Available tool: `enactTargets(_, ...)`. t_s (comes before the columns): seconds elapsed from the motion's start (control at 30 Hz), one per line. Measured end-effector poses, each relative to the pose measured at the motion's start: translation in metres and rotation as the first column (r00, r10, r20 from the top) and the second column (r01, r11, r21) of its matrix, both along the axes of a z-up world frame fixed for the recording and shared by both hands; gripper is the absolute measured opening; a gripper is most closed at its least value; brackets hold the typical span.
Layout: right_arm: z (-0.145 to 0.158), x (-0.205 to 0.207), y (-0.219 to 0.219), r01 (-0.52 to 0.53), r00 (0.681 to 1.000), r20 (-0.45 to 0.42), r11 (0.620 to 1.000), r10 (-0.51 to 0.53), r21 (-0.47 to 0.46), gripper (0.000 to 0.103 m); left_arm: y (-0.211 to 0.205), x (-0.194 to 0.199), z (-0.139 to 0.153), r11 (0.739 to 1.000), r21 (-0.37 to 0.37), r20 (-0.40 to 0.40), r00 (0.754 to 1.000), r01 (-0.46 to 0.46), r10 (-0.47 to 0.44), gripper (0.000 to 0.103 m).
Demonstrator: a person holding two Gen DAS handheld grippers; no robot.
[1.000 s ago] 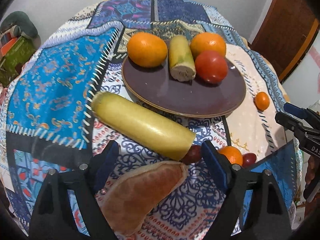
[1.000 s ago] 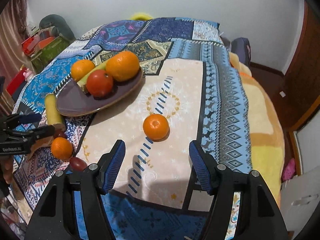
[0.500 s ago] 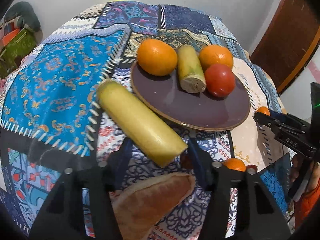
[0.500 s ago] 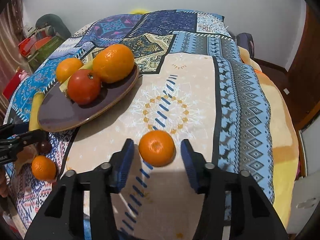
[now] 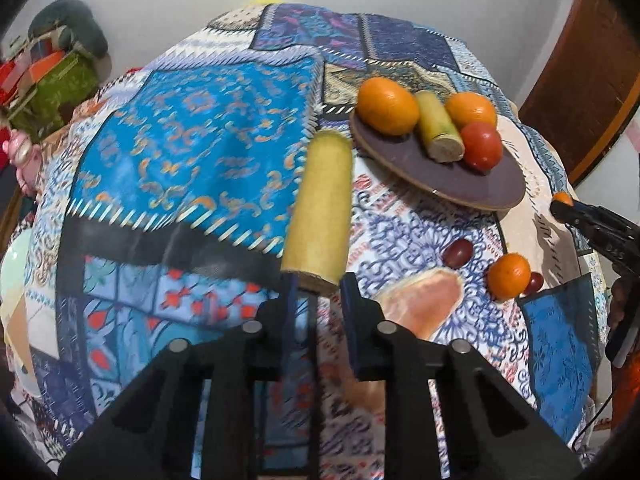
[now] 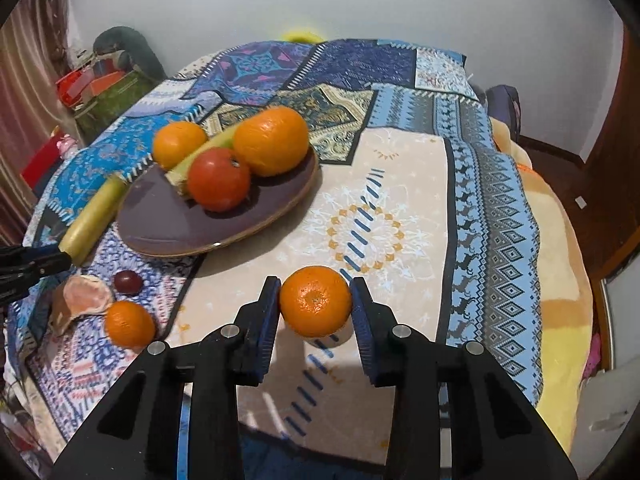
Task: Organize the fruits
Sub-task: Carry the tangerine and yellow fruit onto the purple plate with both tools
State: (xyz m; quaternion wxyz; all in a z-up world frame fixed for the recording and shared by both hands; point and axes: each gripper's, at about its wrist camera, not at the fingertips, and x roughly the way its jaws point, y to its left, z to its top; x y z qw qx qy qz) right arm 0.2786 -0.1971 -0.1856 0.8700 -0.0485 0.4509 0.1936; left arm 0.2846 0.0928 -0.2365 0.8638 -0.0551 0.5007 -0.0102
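- Two views, two loads. Left wrist: my left gripper is clamped on the near end of the yellow stalk, lifted, plate ahead-right. Carry it level; end grips let it droop.
- Right wrist: my right gripper squeezes the small orange, raised over the cloth. Set it on bare plate, releasing gently.

Sitting on the plate toward the far left of the patchwork cloth: two oranges, a tomato and a sugarcane piece lying between the oranges. Lying nearer, in front of the plate on the cloth: a grape, a pomelo segment just left of it and a small tangerine beside both.
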Motion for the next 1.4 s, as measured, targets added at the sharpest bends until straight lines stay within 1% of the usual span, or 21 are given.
enactTargets(0.1, 0.008, -0.003, 0.001, -0.006, 1.0, 0.014, 1.0, 0.006, 0.008, 0.032, 0.001, -0.004, 0.009, 1.0, -0.005, 0.012, 1.0, 0.006, -0.006, 0.022)
enactTargets(0.13, 0.01, -0.003, 0.001, -0.007, 1.0, 0.019, 1.0, 0.007, 0.011, 0.032, 0.0, -0.004, 0.012, 1.0, -0.005, 0.018, 1.0, 0.01, -0.01, 0.027)
enactTargets(0.17, 0.011, -0.003, 0.002, -0.009, 1.0, 0.022, 1.0, 0.009, 0.013, 0.032, -0.001, -0.003, 0.017, 1.0, -0.007, 0.032, 0.999, 0.013, -0.013, 0.034)
enactTargets(0.2, 0.013, -0.003, 0.002, -0.011, 1.0, 0.025, 1.0, 0.011, 0.017, 0.032, -0.001, -0.002, 0.02, 1.0, -0.003, 0.045, 0.999, 0.008, -0.008, 0.039)
enactTargets(0.23, 0.015, -0.003, 0.003, -0.014, 1.0, 0.028, 1.0, 0.013, 0.02, 0.032, -0.002, 0.0, 0.023, 1.0, 0.009, 0.062, 0.998, -0.003, 0.002, 0.048)
enactTargets(0.27, 0.016, -0.003, 0.004, -0.016, 0.999, 0.033, 1.0, 0.015, 0.022, 0.032, -0.004, 0.004, 0.025, 1.0, 0.021, 0.073, 0.997, -0.011, 0.009, 0.054)
enactTargets(0.4, 0.02, -0.001, 0.007, -0.027, 0.999, 0.044, 0.999, 0.025, 0.035, 0.032, -0.006, 0.028, 0.02, 1.0, 0.025, 0.067, 0.998, -0.01, 0.008, 0.054)
enactTargets(0.53, 0.02, 0.002, 0.01, -0.034, 0.998, 0.048, 0.998, 0.032, 0.045, 0.032, -0.003, 0.054, 0.006, 1.0, 0.015, 0.028, 0.999, -0.015, 0.015, 0.054)
enactTargets(0.63, 0.018, 0.005, 0.012, -0.04, 0.998, 0.042, 0.998, 0.038, 0.053, 0.032, -0.005, 0.07, -0.004, 1.0, 0.011, 0.004, 1.0, -0.003, 0.003, 0.054)
enactTargets(0.7, 0.016, 0.007, 0.014, -0.043, 0.998, 0.04, 0.998, 0.041, 0.051, 0.032, -0.007, 0.078, -0.009, 1.0, 0.011, -0.004, 1.0, 0.007, -0.007, 0.049)
enactTargets(0.77, 0.013, 0.01, 0.016, -0.046, 0.998, 0.036, 0.998, 0.044, 0.051, 0.032, -0.008, 0.086, -0.016, 1.0, 0.009, -0.022, 1.0, 0.008, -0.008, 0.041)
enactTargets(0.87, 0.011, 0.013, 0.019, -0.048, 0.998, 0.031, 0.997, 0.046, 0.059, 0.032, -0.008, 0.091, -0.022, 1.0, 0.016, -0.022, 1.0, -0.007, 0.007, 0.039)
enactTargets(1.07, 0.012, 0.016, 0.025, -0.06, 0.998, 0.036, 0.996, 0.058, 0.069, 0.032, -0.01, 0.084, -0.012, 0.999, 0.032, 0.012, 1.0, 0.003, -0.004, 0.038)
enactTargets(1.27, 0.018, 0.019, 0.028, -0.064, 0.997, 0.053, 0.995, 0.061, 0.076, 0.032, -0.014, 0.067, 0.018, 0.999, 0.027, 0.087, 0.996, 0.023, -0.026, 0.037)
enactTargets(1.4, 0.024, 0.023, 0.028, -0.062, 0.996, 0.065, 0.995, 0.057, 0.082, 0.032, -0.02, 0.062, 0.038, 0.999, 0.021, 0.131, 0.99, 0.041, -0.043, 0.036)
